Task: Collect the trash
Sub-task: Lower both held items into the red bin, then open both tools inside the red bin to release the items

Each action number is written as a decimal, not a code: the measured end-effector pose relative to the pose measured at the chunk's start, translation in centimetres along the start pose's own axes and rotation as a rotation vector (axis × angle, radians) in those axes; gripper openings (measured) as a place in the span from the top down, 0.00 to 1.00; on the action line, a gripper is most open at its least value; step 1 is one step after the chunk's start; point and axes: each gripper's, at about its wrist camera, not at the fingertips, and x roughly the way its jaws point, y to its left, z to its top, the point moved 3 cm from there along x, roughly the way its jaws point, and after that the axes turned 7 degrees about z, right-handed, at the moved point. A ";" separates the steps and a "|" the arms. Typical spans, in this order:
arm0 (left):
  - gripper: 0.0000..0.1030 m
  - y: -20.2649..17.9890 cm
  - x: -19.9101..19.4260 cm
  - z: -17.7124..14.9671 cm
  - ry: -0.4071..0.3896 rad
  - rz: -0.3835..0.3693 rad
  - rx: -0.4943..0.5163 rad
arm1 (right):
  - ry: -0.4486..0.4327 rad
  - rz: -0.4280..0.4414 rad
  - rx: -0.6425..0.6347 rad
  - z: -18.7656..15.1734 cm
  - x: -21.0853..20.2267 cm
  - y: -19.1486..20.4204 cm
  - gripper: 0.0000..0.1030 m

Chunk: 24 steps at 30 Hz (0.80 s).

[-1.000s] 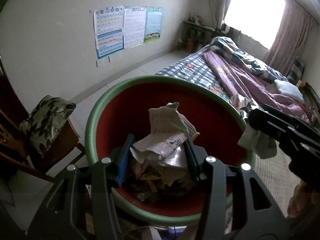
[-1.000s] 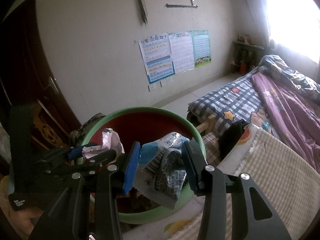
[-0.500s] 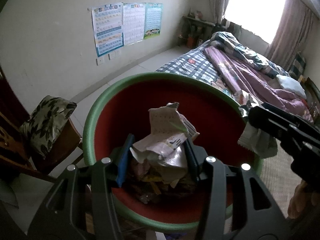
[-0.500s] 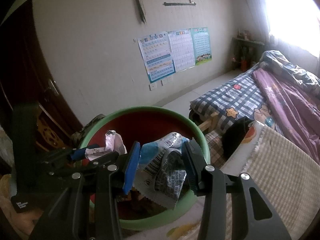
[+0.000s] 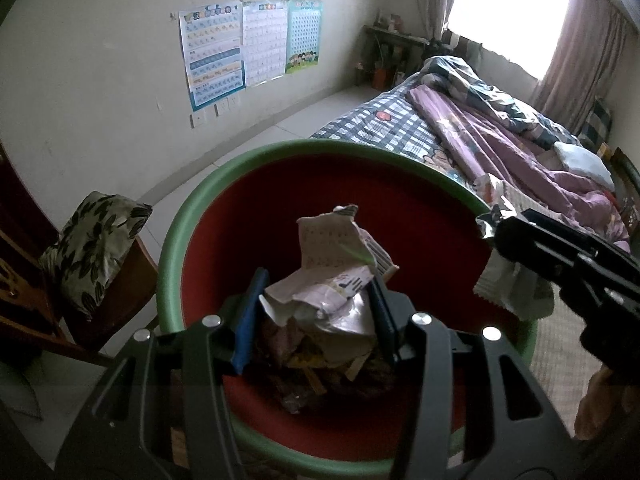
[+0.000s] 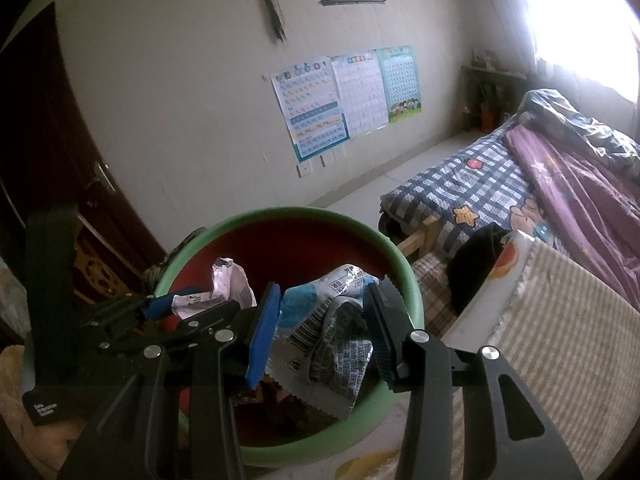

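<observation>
A bedroom with pale walls forms the setting, lit by a bright curtained window (image 5: 516, 4) at the far end. In the foreground stands a round plastic bin with a green rim and a dark red inside (image 5: 280, 208), its bottom littered with dark scraps and wrappers. The left gripper (image 5: 316, 308) hangs over the bin's opening, its blue-padded jaws clamped on a crumpled pinkish-white paper wrapper (image 5: 336, 264) that sticks up between them. The right gripper (image 6: 324, 332) is just beside it, over the near right part of the rim, and its jaws pinch a crinkled blue-and-white foil snack packet with a barcode (image 6: 332, 336); the packet's lower end dangles over the inside of the bin. In the left wrist view the right gripper shows at the right edge as a black frame with the pale packet hanging below it; in the right wrist view the left gripper shows at the left with its paper standing up. Left of the bin is a wooden chair with a leaf-patterned cushion (image 5: 92, 248). Behind the bin lies a bed with a blue checked sheet (image 6: 472, 184) and a rumpled purple quilt (image 5: 500, 148). Three colourful charts (image 5: 248, 44) hang on the wall, and a dark wooden door (image 6: 52, 152) stands at the left.
</observation>
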 end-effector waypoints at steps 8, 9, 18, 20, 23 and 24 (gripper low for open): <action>0.55 -0.4 0.4 0.2 0.013 0.009 0.000 | 0.000 0.002 0.002 0.0 0.1 0.0 0.59; 0.55 -0.3 0.5 0.2 0.015 0.009 -0.002 | 0.000 0.003 0.000 0.0 0.1 0.0 0.59; 0.55 -0.2 0.9 0.0 0.026 0.012 -0.006 | -0.010 0.038 -0.013 0.2 0.0 0.6 0.59; 0.55 0.0 1.0 -0.1 0.029 0.013 -0.009 | -0.006 0.040 -0.008 0.2 0.1 0.6 0.59; 0.55 0.1 1.1 -0.2 0.033 0.017 -0.012 | 0.001 0.043 -0.002 0.1 0.2 0.6 0.59; 0.55 0.1 1.1 -0.2 0.035 0.017 -0.015 | 0.001 0.043 -0.002 0.1 0.1 0.7 0.59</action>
